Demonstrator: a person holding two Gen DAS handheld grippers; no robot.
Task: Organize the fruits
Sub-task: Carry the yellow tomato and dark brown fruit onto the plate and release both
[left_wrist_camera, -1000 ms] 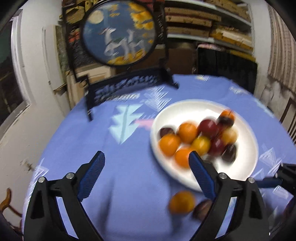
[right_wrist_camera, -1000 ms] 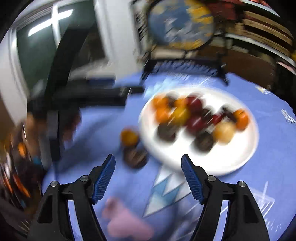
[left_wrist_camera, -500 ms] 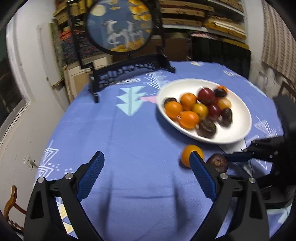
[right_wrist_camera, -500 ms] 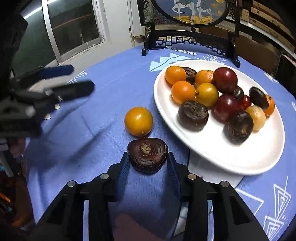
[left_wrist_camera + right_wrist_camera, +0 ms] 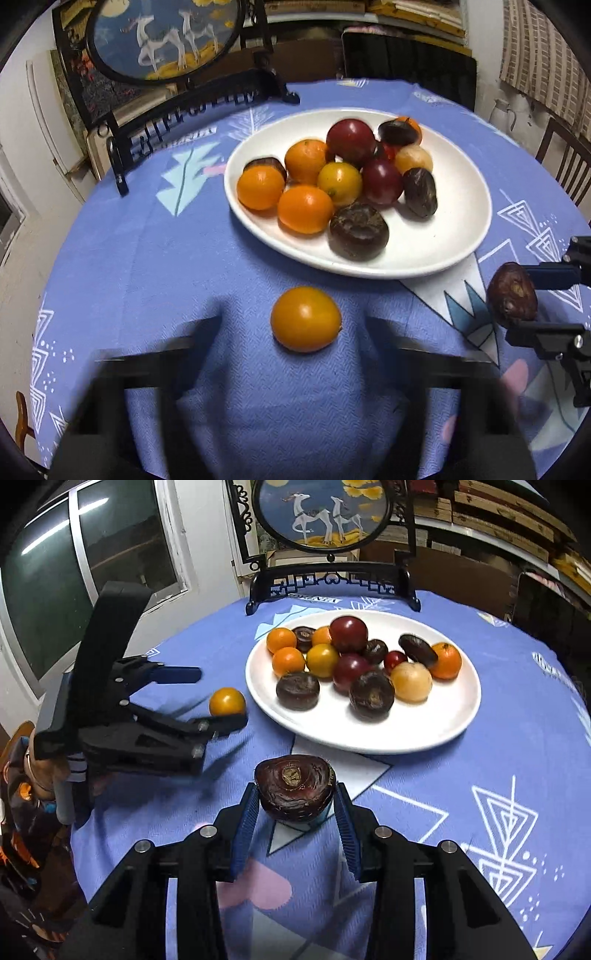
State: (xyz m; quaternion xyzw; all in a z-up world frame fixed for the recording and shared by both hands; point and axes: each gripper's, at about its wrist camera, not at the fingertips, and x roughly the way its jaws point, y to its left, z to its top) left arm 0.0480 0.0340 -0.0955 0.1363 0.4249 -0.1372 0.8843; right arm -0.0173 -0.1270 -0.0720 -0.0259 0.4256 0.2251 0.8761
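Since half a second ago, right gripper has gone from straddling the dark water chestnut on the cloth to carrying it, pads clamped on both flanks, lifted just short of the white plate; left gripper has closed in on the loose orange fruit, which lies on the cloth near the plate's front rim. Left fingers are motion-blurred in its own view; from the right view they stand spread either side of the fruit, not gripping. Risks, judged: chestnut is domed and glossy, held by narrow pads, so it may squirt out on the way over the rim; dropped onto the heaped fruit, it could knock others rolling. Round orange fruit may roll off if one finger touches first. Surface: blue patterned tablecloth, round table. Beyond the plate, an ornamental deer screen on a black stand; shelves and a window behind.
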